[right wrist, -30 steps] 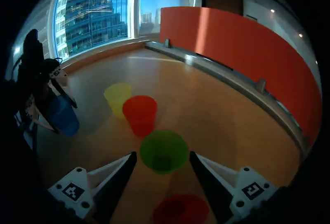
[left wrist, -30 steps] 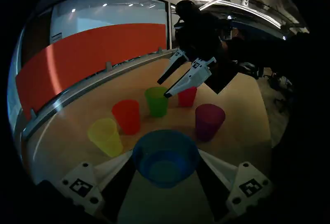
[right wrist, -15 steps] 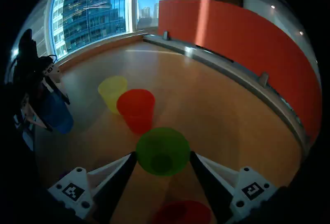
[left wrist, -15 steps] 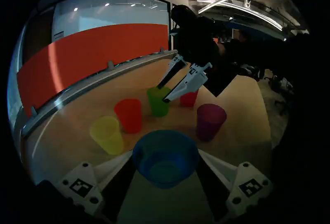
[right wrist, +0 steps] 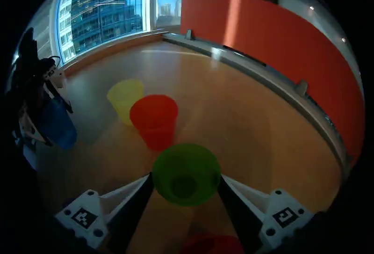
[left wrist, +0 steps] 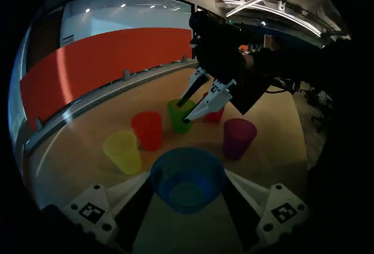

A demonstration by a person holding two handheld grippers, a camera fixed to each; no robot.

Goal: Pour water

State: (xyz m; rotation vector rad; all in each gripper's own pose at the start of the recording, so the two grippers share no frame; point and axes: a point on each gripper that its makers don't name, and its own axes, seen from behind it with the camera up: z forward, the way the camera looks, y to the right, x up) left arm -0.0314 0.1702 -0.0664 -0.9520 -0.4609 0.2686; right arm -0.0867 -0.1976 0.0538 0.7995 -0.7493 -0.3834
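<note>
- Blue cup (left wrist: 187, 184): clamped between the two fingers of the left gripper (left wrist: 187, 173), upright, mouth up, long axis vertical.
- Green cup (right wrist: 186, 181): upright between the fingers of the right gripper (right wrist: 185, 176). The fingers are spread wide, one at each side of its rim; I cannot tell whether they touch it.
- Six cups, one per colour. Ahead of the left gripper are a yellow cup (left wrist: 122, 151) and an orange cup (left wrist: 147, 129) to the left, a purple cup (left wrist: 238, 137) to the right, and a red cup (left wrist: 213, 114) farthest off.
- These four stand mouth up on the desk (left wrist: 271, 113).
</note>
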